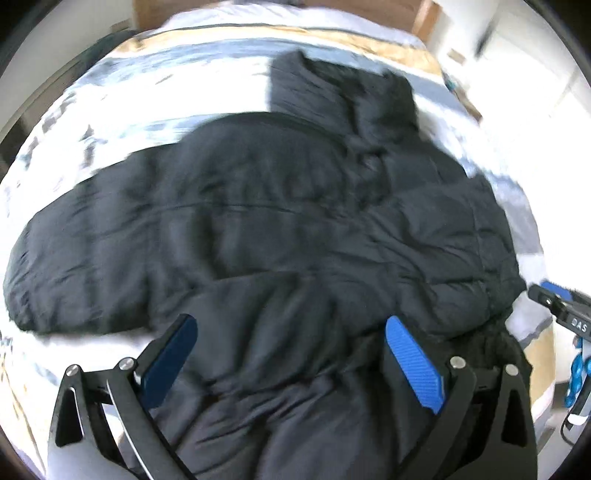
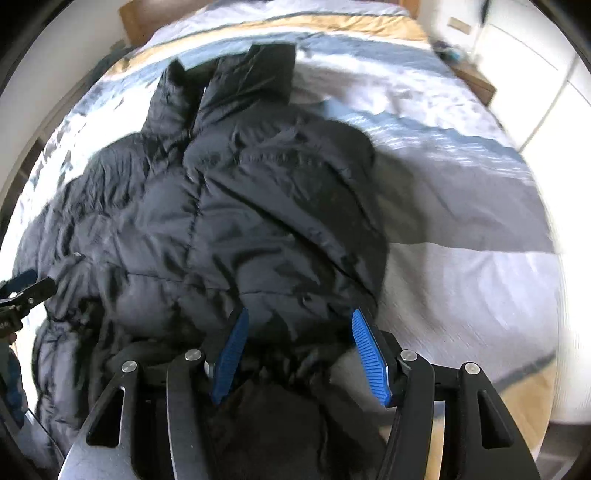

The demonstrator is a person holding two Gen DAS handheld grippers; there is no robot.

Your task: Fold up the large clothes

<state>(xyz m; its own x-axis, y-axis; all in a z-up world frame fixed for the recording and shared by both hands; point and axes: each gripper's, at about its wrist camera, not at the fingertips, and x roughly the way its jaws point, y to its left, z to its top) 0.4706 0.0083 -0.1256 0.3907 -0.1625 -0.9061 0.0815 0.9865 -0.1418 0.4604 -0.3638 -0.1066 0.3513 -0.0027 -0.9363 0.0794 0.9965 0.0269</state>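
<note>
A large black puffer jacket (image 1: 258, 229) lies spread on the bed, collar toward the headboard and one sleeve stretched out to the left. My left gripper (image 1: 291, 319) hovers open over the jacket's lower part, its blue pads wide apart and bare. In the right wrist view the jacket (image 2: 229, 206) fills the left half. My right gripper (image 2: 300, 312) stands open over the bunched hem near the jacket's right edge, with fabric behind its fingers but none pressed by the pads. Each gripper shows at the edge of the other's view: the right gripper (image 1: 554, 302), the left gripper (image 2: 22, 295).
The bed's duvet (image 2: 461, 229) is white, grey and tan striped, bare to the right of the jacket. A wooden headboard (image 1: 424, 14) stands at the far end. A wooden nightstand (image 2: 476, 79) and white cupboard doors (image 2: 535, 74) lie beyond the bed's right side.
</note>
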